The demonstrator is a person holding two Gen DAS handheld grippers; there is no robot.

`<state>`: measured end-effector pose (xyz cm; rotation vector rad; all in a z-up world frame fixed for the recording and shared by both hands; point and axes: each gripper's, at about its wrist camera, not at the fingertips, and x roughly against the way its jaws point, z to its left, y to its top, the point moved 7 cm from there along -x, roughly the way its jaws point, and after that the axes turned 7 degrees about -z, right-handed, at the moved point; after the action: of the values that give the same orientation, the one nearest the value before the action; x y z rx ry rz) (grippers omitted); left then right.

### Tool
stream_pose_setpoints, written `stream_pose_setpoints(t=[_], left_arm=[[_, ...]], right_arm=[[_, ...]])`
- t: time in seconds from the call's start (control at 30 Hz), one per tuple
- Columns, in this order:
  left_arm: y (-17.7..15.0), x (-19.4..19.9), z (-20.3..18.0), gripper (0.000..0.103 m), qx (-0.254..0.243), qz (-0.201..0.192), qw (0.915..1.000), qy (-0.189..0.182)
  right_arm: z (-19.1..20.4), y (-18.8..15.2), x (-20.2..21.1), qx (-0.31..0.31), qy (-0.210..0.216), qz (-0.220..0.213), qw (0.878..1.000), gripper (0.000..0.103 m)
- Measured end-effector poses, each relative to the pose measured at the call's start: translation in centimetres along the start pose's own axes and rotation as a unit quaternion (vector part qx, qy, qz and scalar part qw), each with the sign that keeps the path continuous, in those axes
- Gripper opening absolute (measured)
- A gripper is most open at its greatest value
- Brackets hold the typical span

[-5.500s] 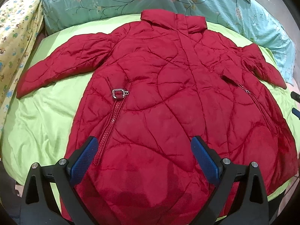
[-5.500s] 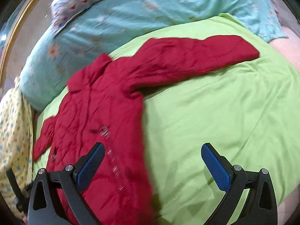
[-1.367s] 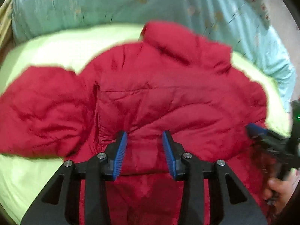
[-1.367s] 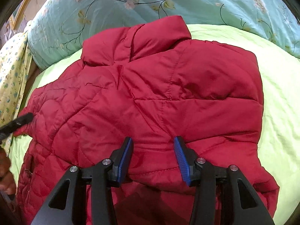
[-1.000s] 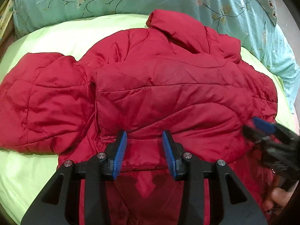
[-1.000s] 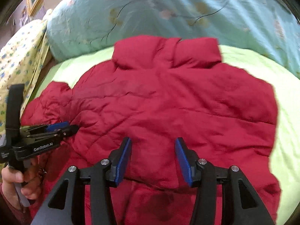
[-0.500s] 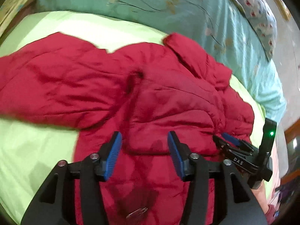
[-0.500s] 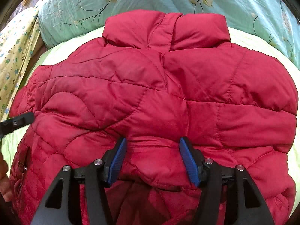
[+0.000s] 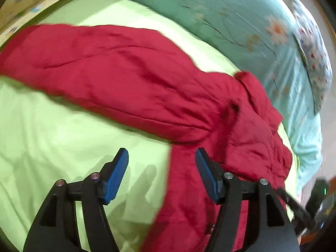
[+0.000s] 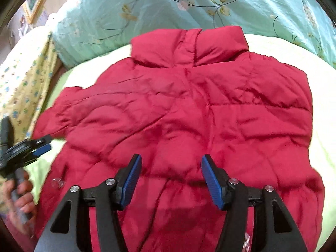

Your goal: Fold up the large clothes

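I see the red quilted jacket (image 10: pixel 189 113) lying face down on the bed, spread over the light green sheet (image 10: pixel 321 96) with its collar (image 10: pixel 189 46) pointing toward the teal floral duvet (image 10: pixel 189 2) at the head end. From my right wrist camera the right side of the jacket looks folded in over the back, giving a fairly straight edge there. From my left wrist camera 1 sleeve (image 9: pixel 100 73) stretches out long across the sheet (image 9: pixel 52 138), away from the body of the jacket (image 9: pixel 247 138); that view is smeared with motion.

My right claw (image 10: pixel 171 180) hangs just above the lower back of the jacket, its 2 blue pads parted wide and gripping nothing. My left claw (image 9: pixel 161 174) is likewise parted wide and empty, poised over the boundary where the jacket's side meets the bare sheet, below the sleeve. In the right camera I can also see the left claw (image 10: pixel 40 147) at the jacket's left edge, held in a hand (image 10: pixel 20 197).

A yellow patterned cloth (image 10: pixel 23 84) lies along the left side of the bed.
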<state>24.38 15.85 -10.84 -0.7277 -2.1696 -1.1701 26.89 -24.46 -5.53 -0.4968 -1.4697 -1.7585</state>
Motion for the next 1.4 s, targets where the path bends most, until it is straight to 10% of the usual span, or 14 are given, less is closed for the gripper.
stream_pose_setpoints(t=[0.8, 1.03, 1.4], left_arm=[[10.0, -0.2, 17.5, 0.065, 0.189, -0.104, 0.9730, 0.082], [11.2, 1.9, 14.1, 0.016, 0.140, -0.133, 0.9801, 0.046], [11.4, 9.8, 2.1, 0.011, 0.020, -0.198, 0.9783, -0.059]], right_arm=[[3.5, -4.0, 9.4, 0.001, 0.041, -0.032, 0.999, 0.063], [2.1, -4.9, 9.6, -0.015, 0.033, -0.029, 0.999, 0.063], [0.8, -4.5, 10.6, -0.034, 0.033, -0.044, 0.998, 0.063]])
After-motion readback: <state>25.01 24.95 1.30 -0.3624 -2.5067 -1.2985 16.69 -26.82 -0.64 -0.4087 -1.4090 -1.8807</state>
